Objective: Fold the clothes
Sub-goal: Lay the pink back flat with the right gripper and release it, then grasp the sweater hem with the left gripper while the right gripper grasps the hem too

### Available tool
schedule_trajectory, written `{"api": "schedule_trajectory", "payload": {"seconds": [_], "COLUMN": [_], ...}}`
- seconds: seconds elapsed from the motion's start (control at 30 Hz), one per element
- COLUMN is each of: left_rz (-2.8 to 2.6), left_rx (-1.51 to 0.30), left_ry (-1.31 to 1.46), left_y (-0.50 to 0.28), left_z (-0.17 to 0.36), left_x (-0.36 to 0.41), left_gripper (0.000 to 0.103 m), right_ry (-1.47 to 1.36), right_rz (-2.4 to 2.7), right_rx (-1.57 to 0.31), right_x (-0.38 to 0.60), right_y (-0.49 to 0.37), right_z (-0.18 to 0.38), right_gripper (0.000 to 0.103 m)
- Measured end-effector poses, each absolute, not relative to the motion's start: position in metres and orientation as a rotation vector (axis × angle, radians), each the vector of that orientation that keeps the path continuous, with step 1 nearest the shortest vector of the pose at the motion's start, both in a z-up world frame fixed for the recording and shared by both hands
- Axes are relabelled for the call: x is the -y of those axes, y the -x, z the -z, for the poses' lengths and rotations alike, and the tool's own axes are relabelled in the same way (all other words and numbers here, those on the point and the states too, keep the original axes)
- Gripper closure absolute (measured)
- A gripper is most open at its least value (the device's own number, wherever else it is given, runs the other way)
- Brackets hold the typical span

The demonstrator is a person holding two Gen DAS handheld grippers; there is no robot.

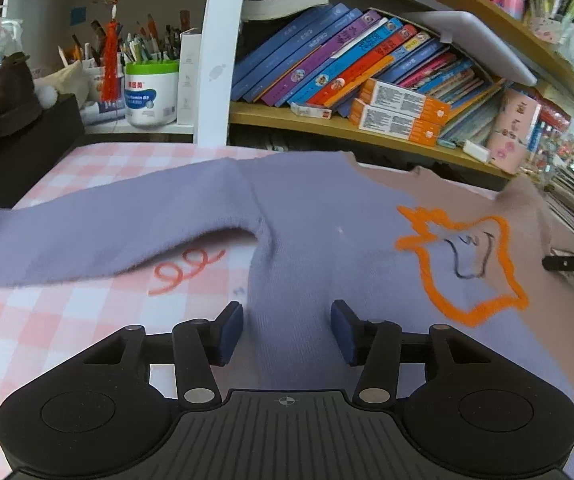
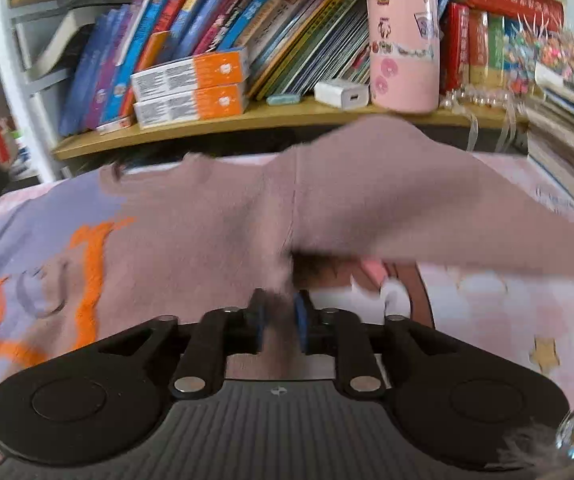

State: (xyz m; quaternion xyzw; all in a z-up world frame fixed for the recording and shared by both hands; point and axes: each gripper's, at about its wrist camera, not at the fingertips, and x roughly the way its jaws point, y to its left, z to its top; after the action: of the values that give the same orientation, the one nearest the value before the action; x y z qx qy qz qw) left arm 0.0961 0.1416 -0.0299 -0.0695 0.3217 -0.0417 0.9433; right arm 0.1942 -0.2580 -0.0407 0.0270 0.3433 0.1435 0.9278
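**Observer:** What have you got at the fingers right now?

**Operator:** My left gripper (image 1: 287, 330) is spread wide, with the lilac hem of the sweater (image 1: 311, 240) lying between the two pads and neither pad touching it. My right gripper (image 2: 279, 320) is nearly closed. A fold of the mauve side runs up between its pads, so I judge it is pinching the fabric, though blur smears the contact.

**Observer:** So how do you do this step well?

**Operator:** I'd say I need both lower corners held before lifting. I'd lower the left fingers so the hem sits deep between them and then clench, matching how far in the right one bites. Then raise both together, level, so the body carries over evenly and the hem doesn't twist.

**Observer:** And the garment itself?

**Operator:** It's a two-tone knit, lilac on my left half, dusty mauve on my right, spread flat ahead of both fingers on the pink-checked tabletop (image 1: 47, 320). An orange outlined figure (image 1: 463, 264) sits on the chest, beyond and to the right of the left fingers. The lilac sleeve (image 1: 87, 236) stretches out far to the left; the mauve sleeve (image 2: 447, 220) runs away to the right, just past the right fingers. The bookshelf (image 2: 247, 116) stands beyond the collar.
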Motion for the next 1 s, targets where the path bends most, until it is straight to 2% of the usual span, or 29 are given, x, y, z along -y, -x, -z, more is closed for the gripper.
{"api": "schedule_trajectory", "payload": {"seconds": [0.17,0.27,0.33,0.37,0.4,0.7,0.83,1.0], "left_rz": [0.125,0.153,0.174,0.188,0.212,0.212,0.193,0.115], "left_rx": [-0.660,-0.656,-0.651,-0.651,-0.657,-0.664,-0.657,-0.653], "left_ry": [0.120,0.114,0.104,0.099,0.093,0.033,0.010,0.066], "left_y": [-0.054,-0.036,-0.025,-0.020,-0.016,0.001,-0.001,-0.025], "left_z": [0.028,0.028,0.028,0.028,0.027,0.025,0.026,0.027], "left_x": [-0.131,-0.120,-0.110,-0.106,-0.101,-0.100,-0.099,-0.106], "left_gripper": [0.055,0.060,0.067,0.079,0.086,0.086,0.086,0.085], "right_ry": [-0.047,-0.055,-0.049,-0.033,-0.011,0.106,0.075,0.173], "right_rz": [-0.367,-0.409,-0.435,-0.447,-0.458,-0.519,-0.491,-0.374], "right_rx": [-0.725,-0.738,-0.740,-0.739,-0.735,-0.732,-0.709,-0.623], "right_x": [0.283,0.291,0.290,0.288,0.285,0.268,0.270,0.254], "right_y": [-0.129,-0.092,-0.071,-0.062,-0.053,0.009,-0.005,-0.052], "right_z": [0.039,0.038,0.038,0.037,0.037,0.031,0.034,0.042], "right_gripper": [0.082,0.082,0.082,0.087,0.089,0.092,0.092,0.093]}}
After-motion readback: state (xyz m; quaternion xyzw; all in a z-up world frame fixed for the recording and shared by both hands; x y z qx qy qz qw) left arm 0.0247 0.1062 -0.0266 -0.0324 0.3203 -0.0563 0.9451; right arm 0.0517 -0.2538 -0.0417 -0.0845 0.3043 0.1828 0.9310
